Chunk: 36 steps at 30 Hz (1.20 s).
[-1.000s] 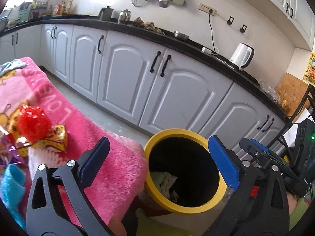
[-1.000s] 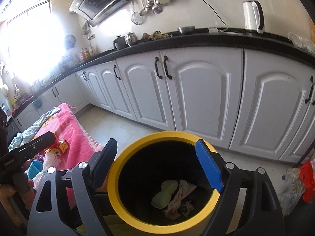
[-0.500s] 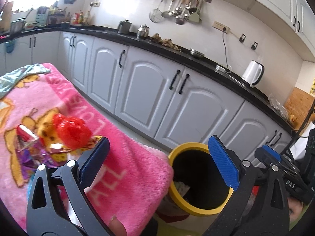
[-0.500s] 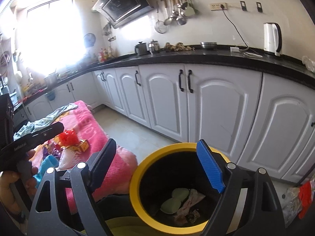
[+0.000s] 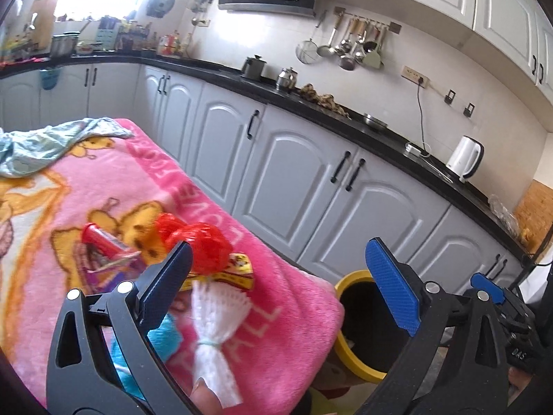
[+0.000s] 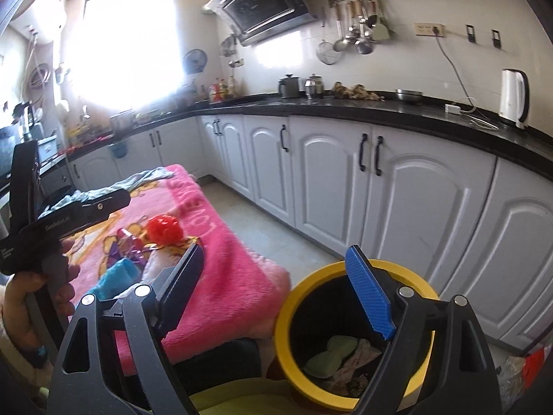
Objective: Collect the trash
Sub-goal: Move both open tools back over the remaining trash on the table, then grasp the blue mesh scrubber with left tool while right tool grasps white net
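A yellow-rimmed black bin (image 6: 349, 339) stands on the floor beside a table draped in a pink blanket (image 5: 145, 207); it holds a green item and crumpled wrappers. On the blanket lie a crumpled red bag (image 5: 204, 247), a yellow wrapper (image 5: 231, 278), a red and purple wrapper (image 5: 100, 242), a white foam net (image 5: 216, 332) and a blue piece (image 5: 166, 339). My left gripper (image 5: 276, 283) is open above the blanket's near corner with nothing between its fingers. My right gripper (image 6: 276, 294) is open and hovers between the blanket's edge and the bin.
White cabinets (image 6: 408, 207) under a black counter (image 6: 380, 110) run along the far side, with a white kettle (image 6: 515, 98) and pots on it. A light-blue cloth (image 5: 45, 141) lies on the blanket's far end. A person's hand (image 6: 31, 294) holds the left gripper's handle.
Both views have swung from the bin toward the blanket. The trash on the blanket now sits between and ahead of the left fingers. Both grippers stay open.
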Each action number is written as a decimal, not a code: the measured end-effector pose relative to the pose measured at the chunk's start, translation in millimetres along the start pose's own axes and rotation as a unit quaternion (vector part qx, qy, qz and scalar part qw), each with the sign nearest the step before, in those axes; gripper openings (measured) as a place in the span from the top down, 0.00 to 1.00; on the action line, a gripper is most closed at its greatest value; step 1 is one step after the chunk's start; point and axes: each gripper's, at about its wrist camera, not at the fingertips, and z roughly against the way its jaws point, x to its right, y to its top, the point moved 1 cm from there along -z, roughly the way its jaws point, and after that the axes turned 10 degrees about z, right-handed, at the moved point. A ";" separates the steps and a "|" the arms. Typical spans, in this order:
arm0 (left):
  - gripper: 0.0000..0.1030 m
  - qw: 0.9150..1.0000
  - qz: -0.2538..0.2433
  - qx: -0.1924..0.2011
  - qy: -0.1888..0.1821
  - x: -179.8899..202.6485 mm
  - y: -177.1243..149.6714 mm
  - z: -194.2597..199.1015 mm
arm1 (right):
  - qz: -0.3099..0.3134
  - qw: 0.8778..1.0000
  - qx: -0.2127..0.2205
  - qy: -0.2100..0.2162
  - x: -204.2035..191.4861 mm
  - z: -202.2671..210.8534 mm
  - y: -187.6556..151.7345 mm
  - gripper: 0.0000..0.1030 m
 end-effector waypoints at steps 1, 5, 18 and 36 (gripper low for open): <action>0.11 1.000 0.002 0.002 0.003 -3.7 0.7 2.8 | 0.002 1.000 0.000 0.004 -3.1 -1.0 0.8 0.21; 0.11 1.000 0.008 0.008 0.014 -17.7 3.6 11.5 | 0.018 1.000 -0.004 0.022 -22.2 -3.8 3.2 0.21; 0.11 0.998 0.035 0.025 0.055 -69.9 11.9 39.8 | 0.056 0.994 -0.024 0.087 -86.4 -19.5 8.6 0.12; 0.11 0.993 0.069 -0.024 0.093 -137.7 -10.2 58.9 | 0.044 0.974 -0.132 0.176 -150.1 -90.2 -12.9 0.12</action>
